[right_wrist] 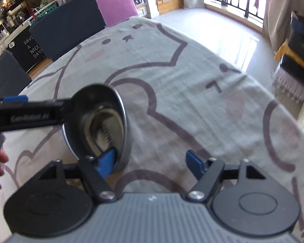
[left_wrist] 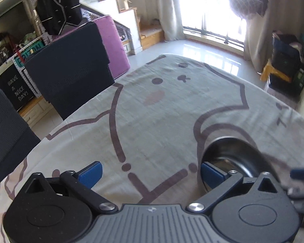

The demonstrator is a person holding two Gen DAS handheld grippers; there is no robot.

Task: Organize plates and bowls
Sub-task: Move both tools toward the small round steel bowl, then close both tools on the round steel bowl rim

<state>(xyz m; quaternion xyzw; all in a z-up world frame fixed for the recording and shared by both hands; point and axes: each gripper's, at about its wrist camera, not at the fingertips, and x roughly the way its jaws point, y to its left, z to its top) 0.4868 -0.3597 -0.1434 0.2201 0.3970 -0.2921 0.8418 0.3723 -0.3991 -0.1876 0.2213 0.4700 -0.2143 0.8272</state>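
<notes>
A shiny steel bowl (right_wrist: 99,121) rests on the cat-print tablecloth (right_wrist: 192,93), tilted up on its side with its mouth facing the right wrist camera. My right gripper (right_wrist: 152,163) is open; its left blue pad (right_wrist: 105,163) is inside the bowl's rim and its right pad is out over the cloth. My left gripper (left_wrist: 150,173) is open and holds nothing; the same bowl (left_wrist: 233,154) lies just past its right blue pad (left_wrist: 211,174). The left gripper's black body (right_wrist: 26,115) crosses the right wrist view at the left, against the bowl's far side.
The table has dark chairs (left_wrist: 69,68) and a purple chair (left_wrist: 115,44) along its left side. A shelf unit with a "have a nice day" sign (left_wrist: 18,93) stands behind them. Tiled floor, a balcony window (left_wrist: 212,10) and stacked boxes (left_wrist: 285,60) lie beyond the far edge.
</notes>
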